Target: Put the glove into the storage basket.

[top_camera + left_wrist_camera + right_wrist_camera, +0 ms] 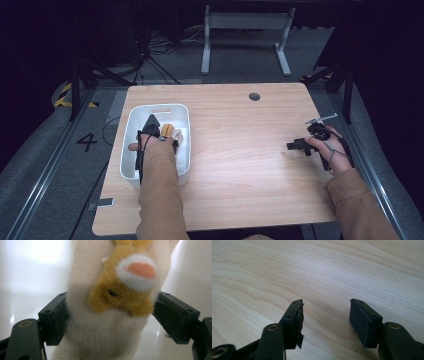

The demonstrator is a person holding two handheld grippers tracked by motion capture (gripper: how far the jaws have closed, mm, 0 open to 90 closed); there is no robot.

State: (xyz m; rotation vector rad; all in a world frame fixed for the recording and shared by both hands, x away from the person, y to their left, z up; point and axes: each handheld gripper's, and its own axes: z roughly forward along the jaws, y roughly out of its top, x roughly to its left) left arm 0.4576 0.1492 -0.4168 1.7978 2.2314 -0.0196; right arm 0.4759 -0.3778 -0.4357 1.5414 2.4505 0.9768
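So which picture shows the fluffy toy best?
The left gripper view: the plush toy looms close, cream and tan fur with a pink patch, between open jaws. The high view shows a small tan bit in the white bin. The right gripper view faces bare table.

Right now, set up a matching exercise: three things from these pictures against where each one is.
Things:
1. white and tan plush toy
2. white plastic bin
3. right tool

Places:
A. at the left side of the wooden table
B. over bare wood at the table's right side
C. between the left tool's jaws, inside the bin

Pairs: 1-C, 2-A, 3-B
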